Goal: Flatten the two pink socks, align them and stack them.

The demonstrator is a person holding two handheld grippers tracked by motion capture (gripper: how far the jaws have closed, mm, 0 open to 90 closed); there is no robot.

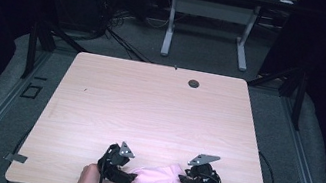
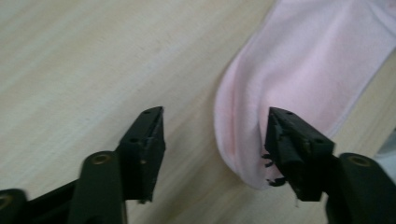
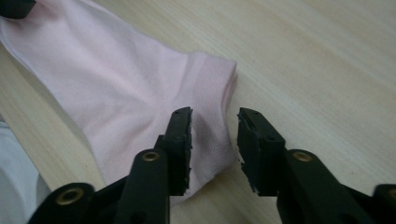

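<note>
Pink sock point(image 1: 158, 177), soft knit with ribbed cuff, lies bottom centre of frame on pale wood-grain table point(image 1: 147, 109); its ends hidden under both tools. Left gripper point(image 2: 212, 144) spread wide around toe; right gripper point(image 3: 214, 147) narrowly parted over cuff

Both hands come in from the bottom of the high view, each holding tongs low and close together. The left tongs point(image 1: 128, 176) stand with jaws wide apart; the right tongs point(image 1: 185, 180) have jaws parted more narrowly.
</note>
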